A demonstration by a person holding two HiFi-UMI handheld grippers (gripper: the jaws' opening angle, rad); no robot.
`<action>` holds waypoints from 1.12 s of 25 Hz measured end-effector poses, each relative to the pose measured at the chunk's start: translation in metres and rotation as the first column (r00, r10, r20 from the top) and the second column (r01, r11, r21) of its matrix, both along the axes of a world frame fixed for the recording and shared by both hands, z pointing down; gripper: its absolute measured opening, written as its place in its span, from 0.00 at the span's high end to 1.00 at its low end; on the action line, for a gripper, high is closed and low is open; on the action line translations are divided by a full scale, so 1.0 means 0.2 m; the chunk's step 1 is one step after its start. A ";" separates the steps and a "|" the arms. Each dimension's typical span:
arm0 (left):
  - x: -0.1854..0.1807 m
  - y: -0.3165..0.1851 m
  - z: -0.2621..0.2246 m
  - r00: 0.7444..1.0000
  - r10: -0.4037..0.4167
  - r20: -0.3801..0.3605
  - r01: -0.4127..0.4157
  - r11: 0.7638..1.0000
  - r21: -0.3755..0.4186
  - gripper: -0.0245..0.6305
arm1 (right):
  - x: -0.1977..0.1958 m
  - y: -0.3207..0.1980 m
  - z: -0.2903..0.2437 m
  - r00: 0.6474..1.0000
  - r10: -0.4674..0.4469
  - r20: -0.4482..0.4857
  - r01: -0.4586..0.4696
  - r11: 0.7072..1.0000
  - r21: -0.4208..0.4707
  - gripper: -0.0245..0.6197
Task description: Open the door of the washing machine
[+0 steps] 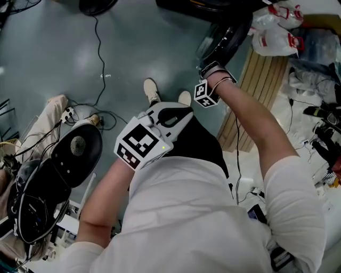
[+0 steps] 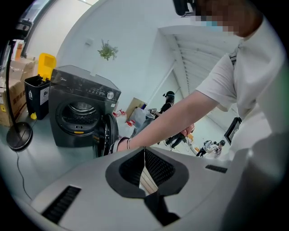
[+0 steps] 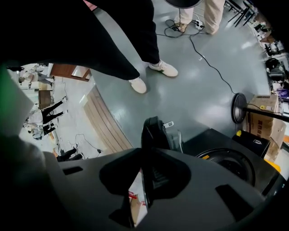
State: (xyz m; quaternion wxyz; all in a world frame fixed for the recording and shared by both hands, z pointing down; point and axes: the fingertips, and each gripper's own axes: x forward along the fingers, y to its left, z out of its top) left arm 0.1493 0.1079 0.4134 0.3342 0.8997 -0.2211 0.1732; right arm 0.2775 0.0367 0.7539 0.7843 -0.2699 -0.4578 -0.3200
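Observation:
The dark grey washing machine (image 2: pixel 83 113) stands on the floor with its round door (image 2: pixel 106 133) swung wide open and the drum showing. In the right gripper view the door (image 3: pixel 153 131) is seen edge-on beside the machine's opening (image 3: pixel 228 162). My right gripper (image 3: pixel 142 167) is at the door's rim, which runs between the jaws with a light gap on one side. In the head view the right gripper (image 1: pixel 211 68) sits just below the door (image 1: pixel 224 37). My left gripper (image 1: pixel 176 112) hangs back over my lap; the left gripper (image 2: pixel 144 151) has its pads together and holds nothing.
A round fan base (image 2: pixel 18 135) with a cable (image 1: pixel 98 42) lies on the floor left of the machine. A black bin (image 2: pixel 36 97) and cardboard boxes (image 3: pixel 264 122) stand behind. Wooden slats (image 1: pixel 261 90), plastic bags (image 1: pixel 277 32) and another person's legs (image 3: pixel 198 13) are nearby.

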 end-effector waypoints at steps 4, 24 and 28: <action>0.10 0.05 0.01 1.000 0.024 0.000 -0.024 1.000 0.000 0.93 | 0.15 0.05 0.01 1.000 -0.026 -0.017 0.026 1.000 0.001 0.84; 0.47 0.05 0.02 0.993 0.115 0.017 -0.115 0.993 0.005 0.93 | 0.61 0.09 0.03 0.989 -0.140 -0.039 0.139 0.990 -0.017 0.84; 0.48 0.05 0.02 0.993 0.113 0.019 -0.113 0.994 0.005 0.93 | 0.64 0.09 0.04 0.989 -0.142 -0.043 0.141 0.990 -0.014 0.83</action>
